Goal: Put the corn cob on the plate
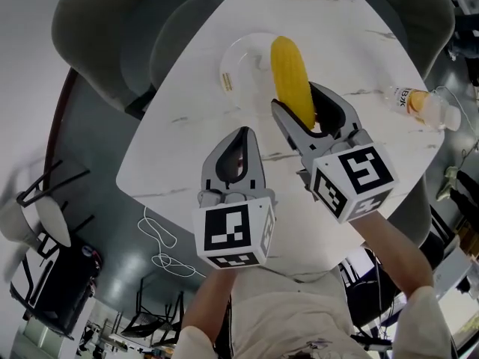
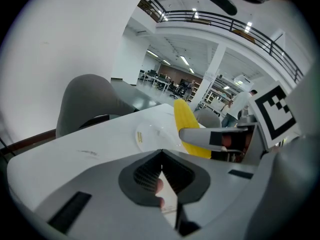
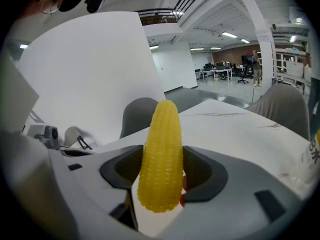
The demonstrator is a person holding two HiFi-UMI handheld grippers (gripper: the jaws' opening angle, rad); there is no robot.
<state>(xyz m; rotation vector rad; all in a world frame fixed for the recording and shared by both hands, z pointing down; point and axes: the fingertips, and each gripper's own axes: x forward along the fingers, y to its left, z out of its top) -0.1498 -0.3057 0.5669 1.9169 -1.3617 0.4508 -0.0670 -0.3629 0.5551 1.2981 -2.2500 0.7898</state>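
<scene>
Corn clamped in right gripper, at plate's right edge; plate lies just left of the jaws.

Head view: right gripper [image 1: 296,99] jaws are closed on the lower end of the corn [image 1: 290,77]. Its long axis runs away from the person, in line with the jaws, and overlaps the right side of the plate [image 1: 238,49]. Left gripper [image 1: 242,137] is pulled back, jaws together, empty.
Left gripper view: its jaws meet at the tip with nothing between them. The corn [image 2: 186,121] stands tilted up, off the table [image 2: 75,144], beside the plate [image 2: 147,139].
Right gripper view: corn [image 3: 161,134] is pinched between both jaws, tip pointing forward. The plate is not visible here.
Judgement: shift left and lower, using the right gripper only.
</scene>
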